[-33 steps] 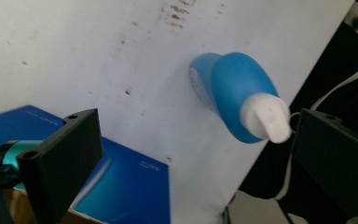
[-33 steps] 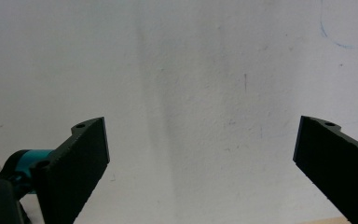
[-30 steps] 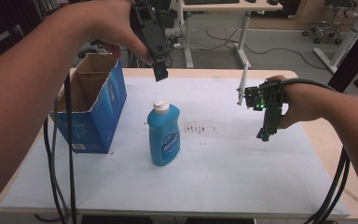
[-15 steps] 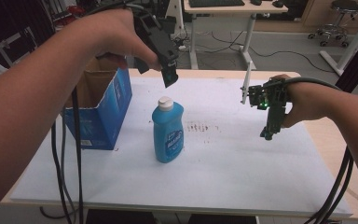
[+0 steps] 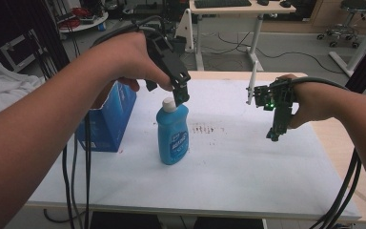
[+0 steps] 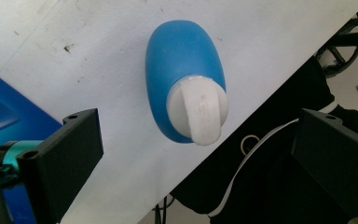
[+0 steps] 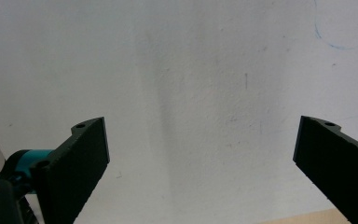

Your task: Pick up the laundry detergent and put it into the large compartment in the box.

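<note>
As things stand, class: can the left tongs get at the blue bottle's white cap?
Probably yes. The left tongs hang open right above the white cap of the upright blue bottle, with nothing in between; the cap lies between the jaws.

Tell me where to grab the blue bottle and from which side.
Grip the blue bottle just below its white cap, coming straight down. It stands upright, and the open left gripper hangs right above it. The cap is narrower than the body, so the jaws should close on it more easily.
</note>
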